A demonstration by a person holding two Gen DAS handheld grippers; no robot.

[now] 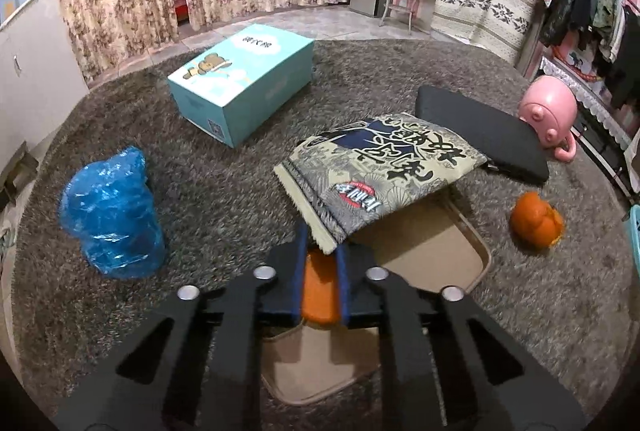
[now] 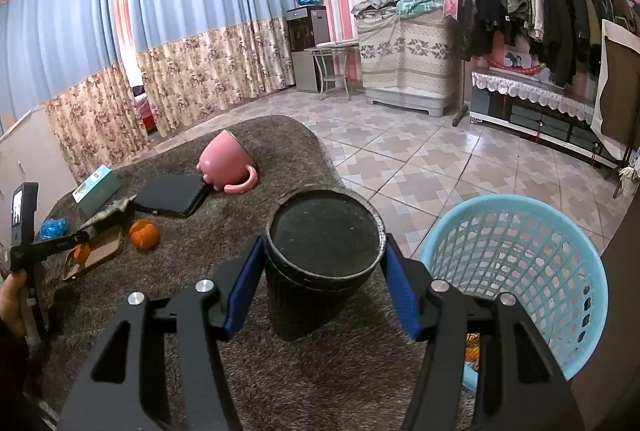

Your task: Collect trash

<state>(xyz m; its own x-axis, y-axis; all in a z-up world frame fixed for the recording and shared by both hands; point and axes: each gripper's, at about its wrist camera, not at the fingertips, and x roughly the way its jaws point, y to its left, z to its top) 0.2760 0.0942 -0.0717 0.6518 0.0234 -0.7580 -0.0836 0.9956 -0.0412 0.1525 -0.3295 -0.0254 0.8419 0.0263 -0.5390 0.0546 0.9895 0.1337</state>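
Note:
My left gripper [image 1: 320, 251] is shut on an orange peel piece [image 1: 319, 291], held above a brown phone case [image 1: 432, 251] on the grey shag table. A printed snack bag [image 1: 384, 179] lies just ahead of its fingertips. A second orange peel [image 1: 536, 221] lies to the right, a crumpled blue plastic bag [image 1: 112, 211] to the left. My right gripper [image 2: 322, 263] is shut on a black round cup [image 2: 322, 247], held bottom-up above the table edge beside the light blue basket [image 2: 520, 271]. The left gripper also shows in the right wrist view [image 2: 78, 245].
A teal box [image 1: 244, 79], a black pouch [image 1: 484, 135] and a pink mug on its side [image 1: 550, 111] lie farther back. The basket [image 2: 472, 351] holds some orange-coloured trash. Tiled floor, a clothes rack and curtains surround the table.

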